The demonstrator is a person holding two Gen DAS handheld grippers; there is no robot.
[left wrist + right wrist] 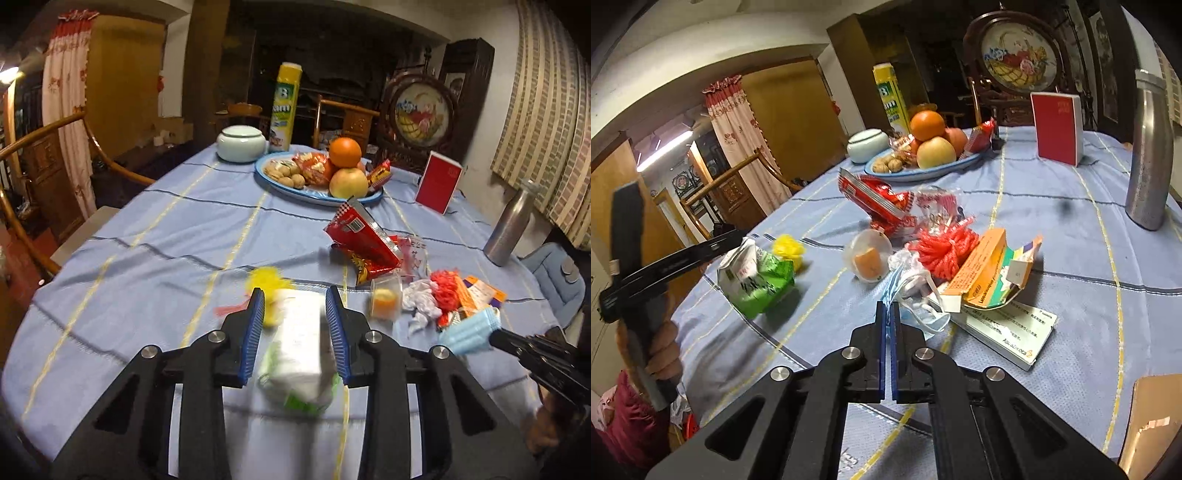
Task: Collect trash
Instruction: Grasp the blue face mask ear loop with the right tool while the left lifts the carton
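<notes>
My left gripper point(295, 297) is open, its blue pads either side of a white and green carton point(301, 354) that lies blurred on the blue tablecloth point(166, 236); the carton also shows in the right wrist view point(753, 277). My right gripper point(888, 308) is shut on a blue face mask point(923, 317), seen in the left wrist view point(471, 328) too. Trash lies close by: yellow net point(788, 247), clear cup with orange piece point(868, 258), red net point(945, 251), orange box point(986, 273), red snack bags point(882, 203).
A fruit plate point(321, 195), a white jar point(240, 142), a yellow can point(284, 107), a red box point(439, 182) and a steel bottle point(1148, 155) stand on the table. A white medicine box point(1008, 332) lies by my right gripper. Wooden chairs point(44, 166) stand at the left.
</notes>
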